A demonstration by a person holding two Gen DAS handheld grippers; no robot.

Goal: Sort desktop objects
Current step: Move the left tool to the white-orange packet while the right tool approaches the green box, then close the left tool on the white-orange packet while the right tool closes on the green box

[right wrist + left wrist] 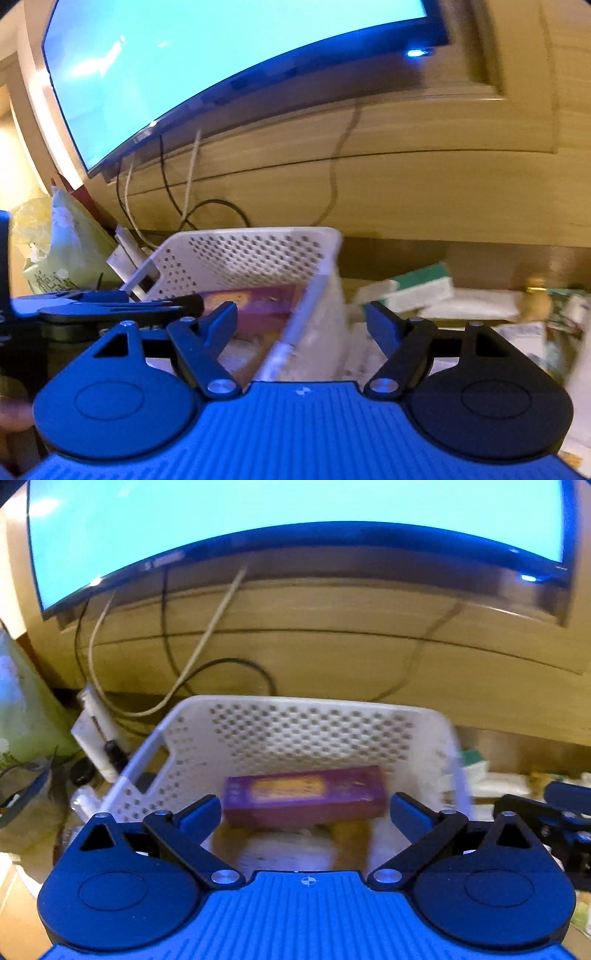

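In the white basket (306,734), a purple box (304,795) is lying sorted; the left gripper (306,808) and right gripper (301,321) are hovering spread, empty, probably seeking the next item.

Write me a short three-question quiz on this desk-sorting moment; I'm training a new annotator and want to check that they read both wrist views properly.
1. True or false: the purple rectangular cardboard box lies inside the white perforated plastic basket.
2. Multiple choice: what hangs on the wooden wall above the basket? A) a framed mirror B) a lit flat screen C) a shelf of books
3. Short answer: is the right gripper holding anything?

Key
1. True.
2. B.
3. No. Its jaws stand open with nothing pressed between the pads; the basket's near corner only shows beyond them. The left gripper is open and empty too.
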